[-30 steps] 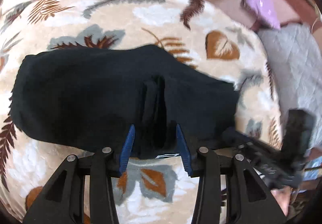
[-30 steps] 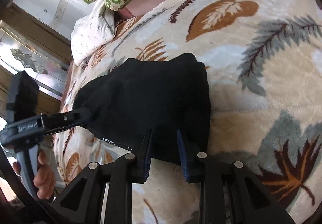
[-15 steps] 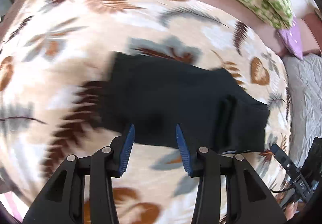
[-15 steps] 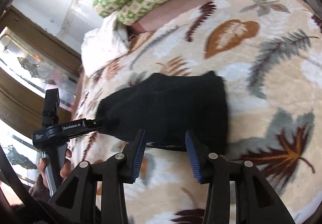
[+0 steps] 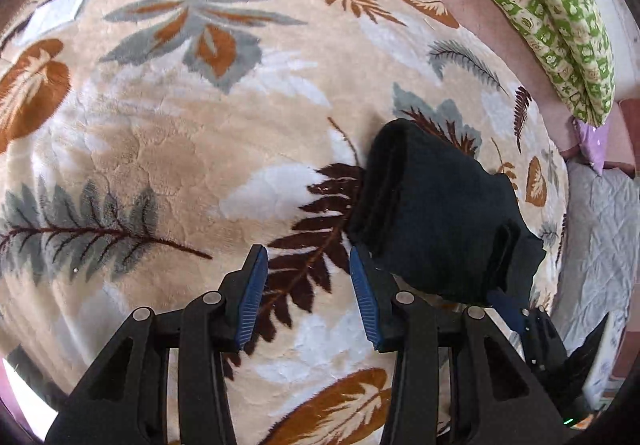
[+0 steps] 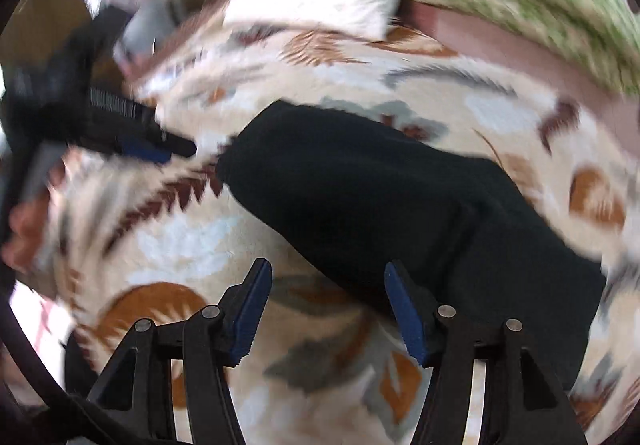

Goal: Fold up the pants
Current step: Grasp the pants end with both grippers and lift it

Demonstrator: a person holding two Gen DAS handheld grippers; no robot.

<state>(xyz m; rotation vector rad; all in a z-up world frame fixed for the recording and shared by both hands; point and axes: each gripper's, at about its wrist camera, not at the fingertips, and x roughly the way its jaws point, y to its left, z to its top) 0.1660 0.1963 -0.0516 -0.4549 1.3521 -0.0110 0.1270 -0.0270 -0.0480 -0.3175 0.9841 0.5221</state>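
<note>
Now | left gripper empty | pants folded | right view blurred

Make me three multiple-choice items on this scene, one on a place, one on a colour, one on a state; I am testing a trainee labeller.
1. Where do the pants lie?
A. on the leaf-print blanket
B. on the green pillow
C. on a chair

2. What colour are the pants?
A. white
B. black
C. red

3. How are the left tongs?
A. shut on the pants
B. shut on nothing
C. open, holding nothing

Answers:
1 A, the folded bundle rests on the blanket.
2 B, the cloth is black in both views.
3 C, blanket shows through the gap between the blue pads.
</note>
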